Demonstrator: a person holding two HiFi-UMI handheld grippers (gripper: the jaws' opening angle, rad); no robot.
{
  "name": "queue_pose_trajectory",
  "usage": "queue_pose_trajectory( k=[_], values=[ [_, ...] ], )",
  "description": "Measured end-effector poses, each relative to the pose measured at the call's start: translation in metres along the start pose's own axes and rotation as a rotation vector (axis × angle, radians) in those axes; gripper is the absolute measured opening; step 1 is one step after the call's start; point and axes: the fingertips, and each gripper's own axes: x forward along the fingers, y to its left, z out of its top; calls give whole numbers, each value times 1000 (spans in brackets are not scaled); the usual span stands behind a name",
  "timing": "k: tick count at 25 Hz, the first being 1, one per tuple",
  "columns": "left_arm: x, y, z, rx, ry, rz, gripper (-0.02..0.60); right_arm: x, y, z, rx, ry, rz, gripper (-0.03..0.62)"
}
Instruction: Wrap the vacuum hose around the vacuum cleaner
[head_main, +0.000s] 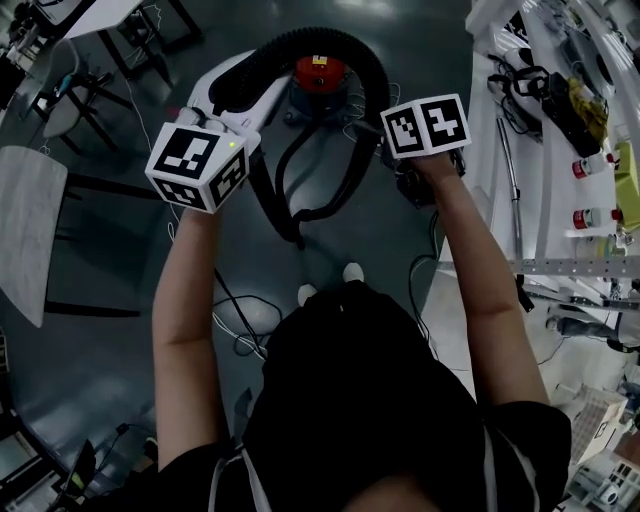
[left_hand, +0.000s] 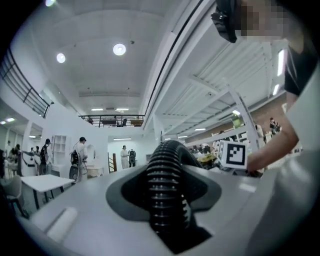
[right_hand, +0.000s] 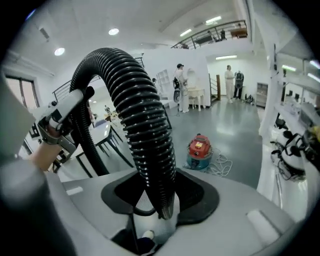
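Head view shows a person from above, with both arms stretched forward and one hand-held gripper in each hand. The black ribbed vacuum hose (head_main: 340, 40) makes a high arch between the two grippers. The vacuum cleaner (head_main: 320, 80), red on top and blue below, stands on the dark floor (head_main: 120, 300) under this arch, in front of the person and left of the long edge of the white desk (head_main: 540, 150).

In the left gripper view, the left hand-held gripper (left_hand: 165, 200) has its jaws closed on the hose, which fills the dark opening between them and rises away from the camera. In the right gripper view, the right hand-held gripper (right_hand: 156, 200) is also clamped on the hose; the hose climbs from its jaws and bends over toward the other gripper. A white cord (right_hand: 225, 162) lies on the floor just beside the vacuum cleaner.

Below the right gripper, the rest of the hose hangs down and curves near the person's white shoes (head_main: 350, 272).
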Motion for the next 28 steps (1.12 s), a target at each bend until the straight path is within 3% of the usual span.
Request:
queue_pose_trajectory(
  k=[4,9,15,22,28],
  values=[
    [-8,-9,11,99,-20,-36,167,-14,-21,19,-115,-133,-105,187],
    [-8,-9,37,179,-49,-59,167,-34,-24,44,-178,-212,-95,196],
    [-7,10,65,169,-72,-21,167,-55,-15,77,-234,-311,-139,195],
    [-23,15,102,260,-134,-25,167,-74,-11,118,-275,-469,-132,219],
    [-31,29,118,238,-148,-14,169,-59,-15,120,-305,-453,-159,267]
  ],
)
